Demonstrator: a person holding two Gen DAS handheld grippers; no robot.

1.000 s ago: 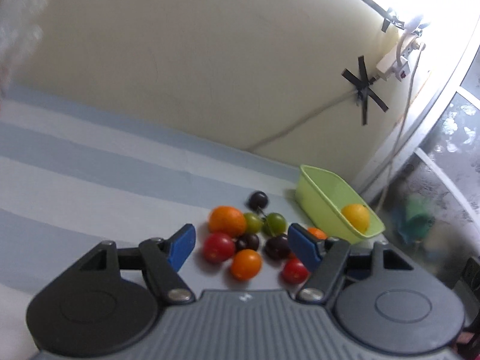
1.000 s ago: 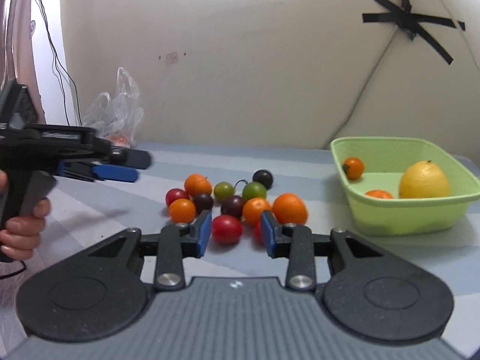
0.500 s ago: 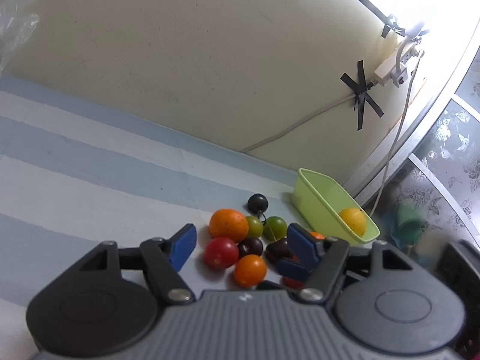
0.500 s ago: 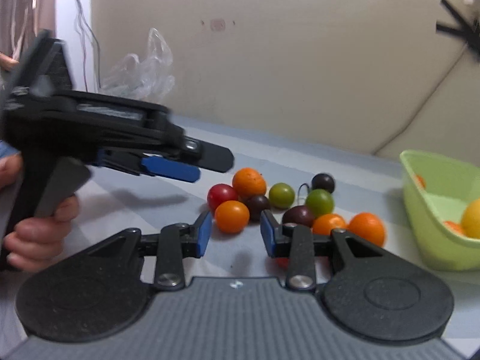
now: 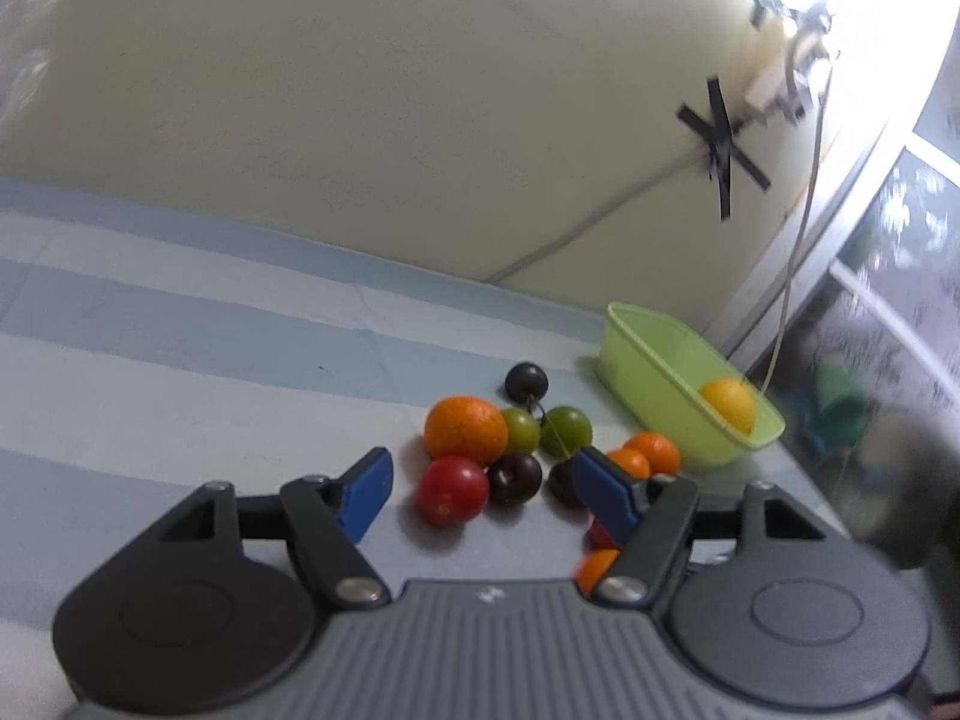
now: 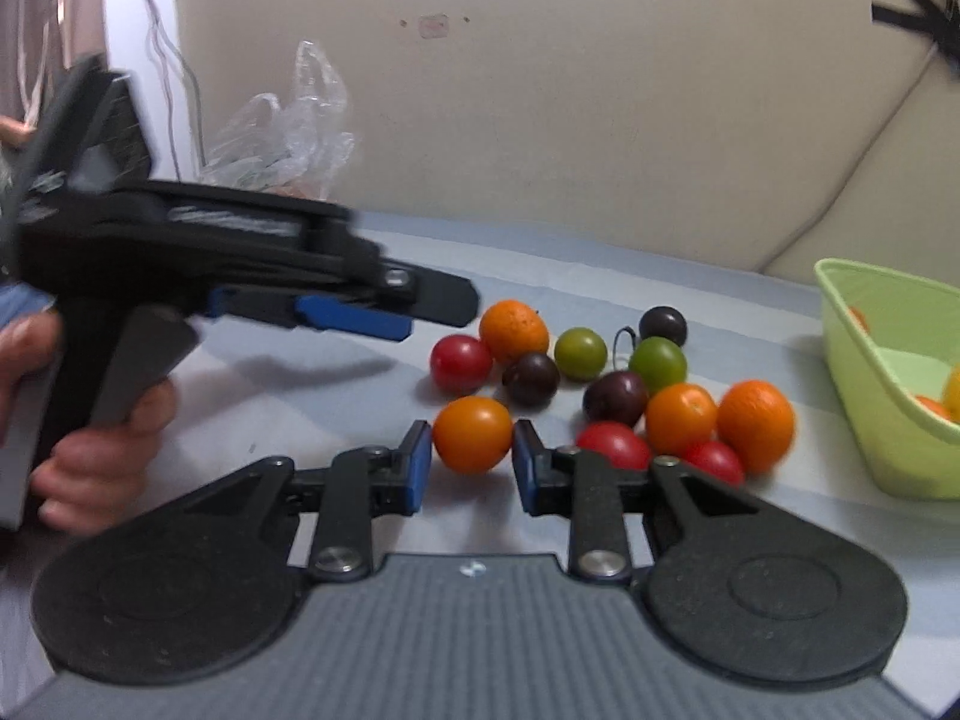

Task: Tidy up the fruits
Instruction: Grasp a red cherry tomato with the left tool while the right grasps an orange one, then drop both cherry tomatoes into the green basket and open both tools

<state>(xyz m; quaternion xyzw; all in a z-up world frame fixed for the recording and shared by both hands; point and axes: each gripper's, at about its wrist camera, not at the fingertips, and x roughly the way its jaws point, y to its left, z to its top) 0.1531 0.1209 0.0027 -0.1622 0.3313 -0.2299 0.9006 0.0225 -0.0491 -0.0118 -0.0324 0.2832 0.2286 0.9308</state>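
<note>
Two green fruits (image 6: 580,354), three dark (plums) (image 6: 531,378)

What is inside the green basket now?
The green basket holds one yellow fruit and at least one small orange fruit. The near wall covers the rest of the bottom.

Worktop (image 6: 600,264): cloth in pale and blue-grey stripes, set against a cream wall. On it, a loose cluster of small fruit (image 6: 600,378): oranges, red and orange tomatoes, two green, three dark plum-coloured. Green tub (image 6: 864,396) right of the cluster, fruit inside. Crumpled clear bag (image 6: 288,138) at the far left by the wall.
</note>
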